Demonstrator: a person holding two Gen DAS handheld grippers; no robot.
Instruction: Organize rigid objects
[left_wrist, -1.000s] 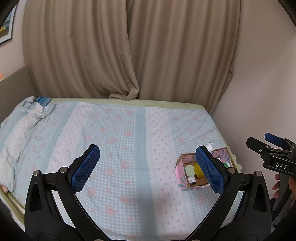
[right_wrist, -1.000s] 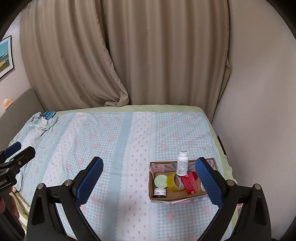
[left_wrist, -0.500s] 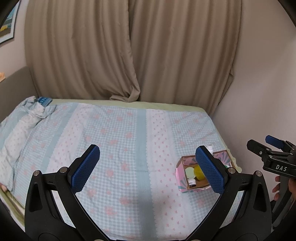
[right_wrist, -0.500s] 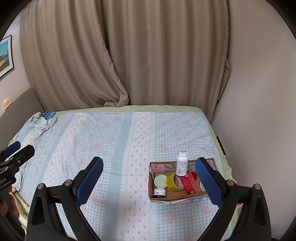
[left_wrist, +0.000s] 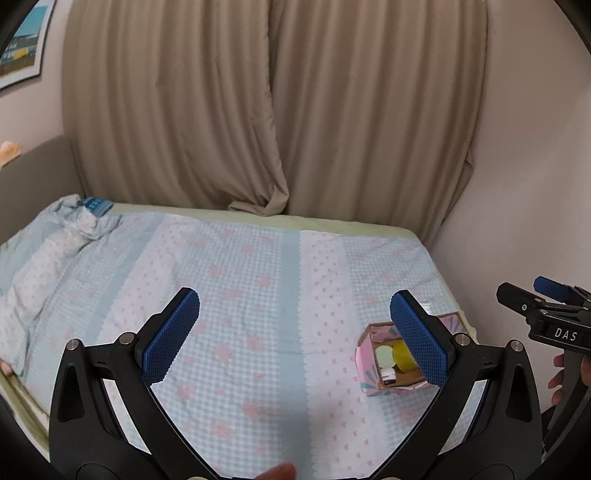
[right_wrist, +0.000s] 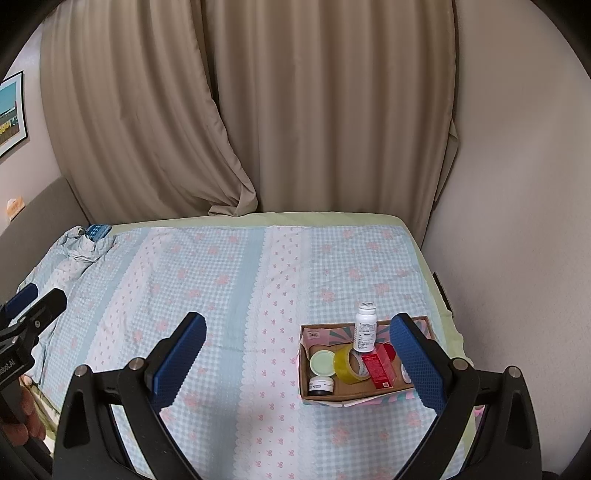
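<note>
While fingers (right_wrist: 417, 363) spread, box (right_wrist: 325, 397) between them

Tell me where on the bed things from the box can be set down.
Bare bedspread runs from the box left to the bunched cover, and back to the curtains. The crowding is in the box: bottle, tape roll, red carton, two jars.

Place: home bedroom
Bed (right_wrist: 236, 280): blue checked floral quilt
Window side: beige floor-length curtains (right_wrist: 295, 110)
Wall: framed picture (right_wrist: 11, 114)
Headboard (left_wrist: 33, 177): grey, upholstered
</note>
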